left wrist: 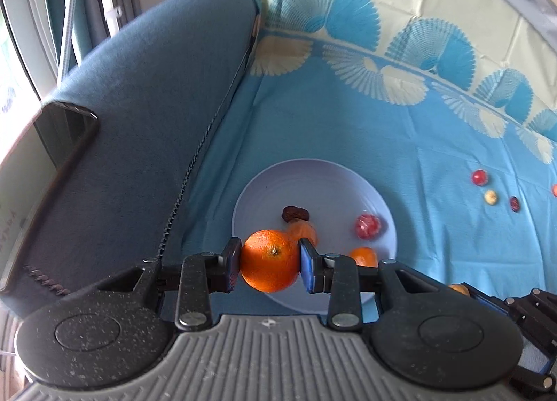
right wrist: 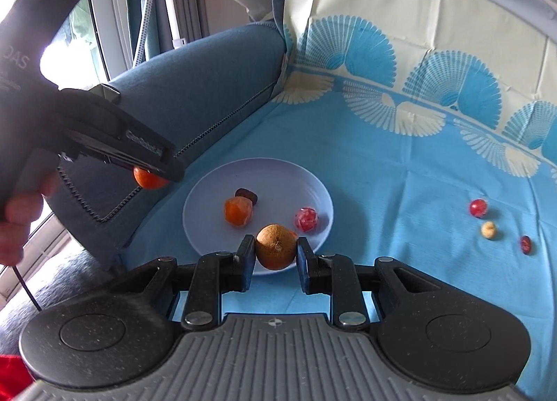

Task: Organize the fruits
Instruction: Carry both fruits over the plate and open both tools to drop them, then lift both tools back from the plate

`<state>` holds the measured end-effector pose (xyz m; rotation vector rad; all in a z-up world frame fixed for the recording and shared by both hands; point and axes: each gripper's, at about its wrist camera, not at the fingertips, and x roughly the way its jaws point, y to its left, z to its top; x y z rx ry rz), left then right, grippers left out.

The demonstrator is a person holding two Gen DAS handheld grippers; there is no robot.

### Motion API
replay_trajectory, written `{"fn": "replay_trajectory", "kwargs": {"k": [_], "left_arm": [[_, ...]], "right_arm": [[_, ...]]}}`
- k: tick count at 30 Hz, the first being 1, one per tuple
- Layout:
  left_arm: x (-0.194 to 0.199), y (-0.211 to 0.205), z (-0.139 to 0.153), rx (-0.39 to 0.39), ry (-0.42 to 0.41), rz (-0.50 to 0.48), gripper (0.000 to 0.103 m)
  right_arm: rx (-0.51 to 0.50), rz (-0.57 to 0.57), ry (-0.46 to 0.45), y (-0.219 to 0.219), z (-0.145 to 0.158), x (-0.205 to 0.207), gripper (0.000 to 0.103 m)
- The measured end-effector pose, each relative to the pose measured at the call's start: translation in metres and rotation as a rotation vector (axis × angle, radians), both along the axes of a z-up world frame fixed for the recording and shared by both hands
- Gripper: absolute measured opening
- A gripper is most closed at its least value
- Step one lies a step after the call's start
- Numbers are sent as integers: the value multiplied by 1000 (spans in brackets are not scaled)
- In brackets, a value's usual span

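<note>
Now, through the left wrist camera, we are looking at our left gripper (left wrist: 269, 261) squeezing a big round bright orange (left wrist: 271, 260) between its two pads. It is hanging over the near rim of the pale round plate (left wrist: 313, 174), which is sitting on the blue patterned cloth (left wrist: 400, 143). On the plate we are seeing a dark brown date (left wrist: 295, 214), a peeled orange piece (left wrist: 303, 232), a shiny red wrapped ball (left wrist: 367, 225) and a small orange (left wrist: 363, 256). A few little fruits (left wrist: 479, 177) are lying well apart on the cloth.

Next, through the right wrist camera, we are seeing our right gripper (right wrist: 275, 253) pinching a round brownish fruit (right wrist: 276, 247) above the plate's near edge. The left gripper is up on the left, gripping its orange beside the blue sofa arm (right wrist: 195, 87).

We think we should be lowering each fruit onto a bare spot, gently, then letting go slowly so nothing is rolling off.
</note>
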<state>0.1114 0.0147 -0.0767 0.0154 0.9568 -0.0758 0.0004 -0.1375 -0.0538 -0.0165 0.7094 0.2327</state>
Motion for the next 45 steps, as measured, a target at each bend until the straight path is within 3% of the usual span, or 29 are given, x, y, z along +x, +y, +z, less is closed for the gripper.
{"fn": "replay_trajectory", "kwargs": {"k": [18, 20, 21, 22, 23, 24, 25, 29, 32, 37, 45], "left_arm": [[76, -13, -65, 23, 48, -10, 40], [78, -13, -65, 22, 46, -20, 65], [77, -12, -62, 27, 32, -13, 88], [73, -11, -57, 33, -1, 4, 103], [67, -9, -51, 35, -43, 14, 103], [60, -8, -45, 38, -72, 8, 103], [54, -7, -40, 51, -76, -10, 103], [17, -1, -29, 135, -44, -47, 103], [-17, 8, -23, 146, -8, -29, 103], [-58, 19, -10, 75, 52, 19, 103], [-109, 8, 29, 99, -78, -3, 103]], "right_arm": [[-25, 63, 85, 20, -61, 93, 26], [-27, 85, 109, 22, -66, 99, 27], [-27, 92, 123, 23, -67, 103, 27], [-32, 89, 130, 23, -67, 105, 35], [-41, 81, 135, 22, -65, 106, 55], [-45, 70, 132, 21, -62, 104, 64], [-45, 56, 120, 22, -59, 101, 76], [-41, 56, 119, 15, -42, 74, 89], [-19, 53, 143, 10, -29, 43, 92], [4, 43, 180, 13, -9, -8, 96], [-70, -14, 14, 18, 34, -73, 100]]}}
